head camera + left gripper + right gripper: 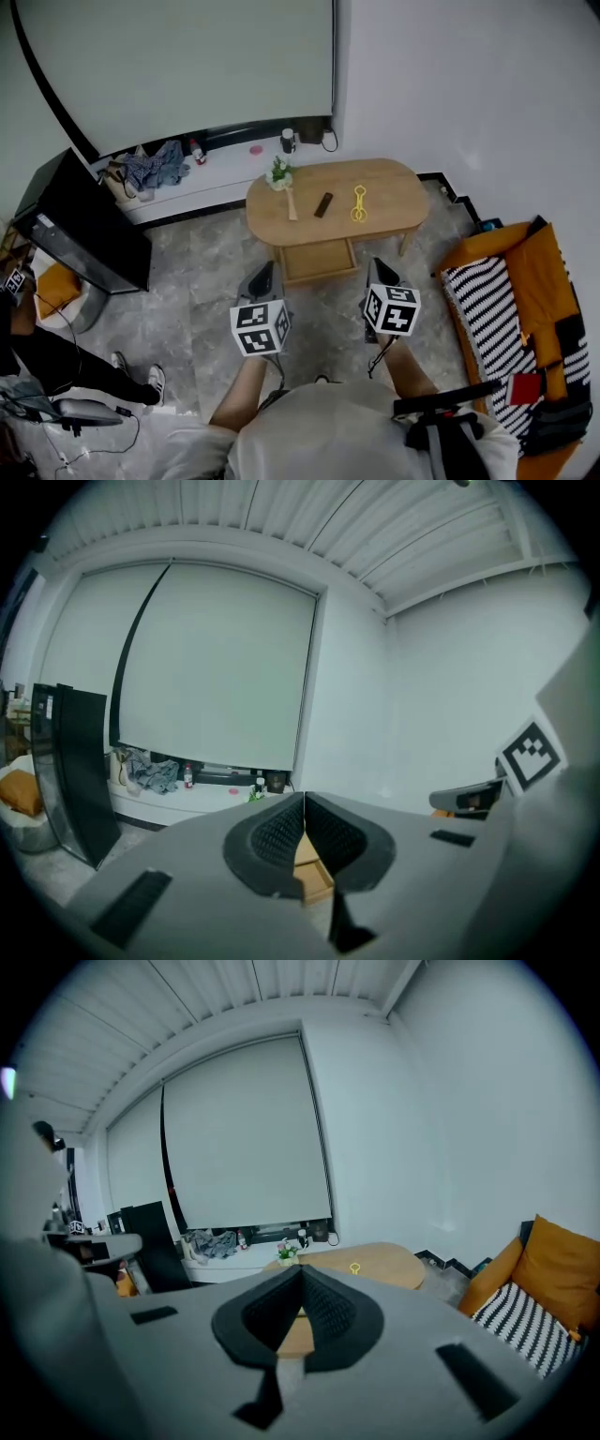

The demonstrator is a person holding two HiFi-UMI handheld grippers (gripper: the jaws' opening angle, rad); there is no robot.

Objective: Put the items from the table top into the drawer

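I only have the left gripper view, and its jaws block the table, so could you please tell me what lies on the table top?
Observer: Four things lie on the table: a small potted plant, a pale wooden stick, a dark bar and a yellow looped tool.
Operator: Thank you. Is the right gripper holding anything?
Observer: No, the right gripper has its jaws shut together with nothing between them.
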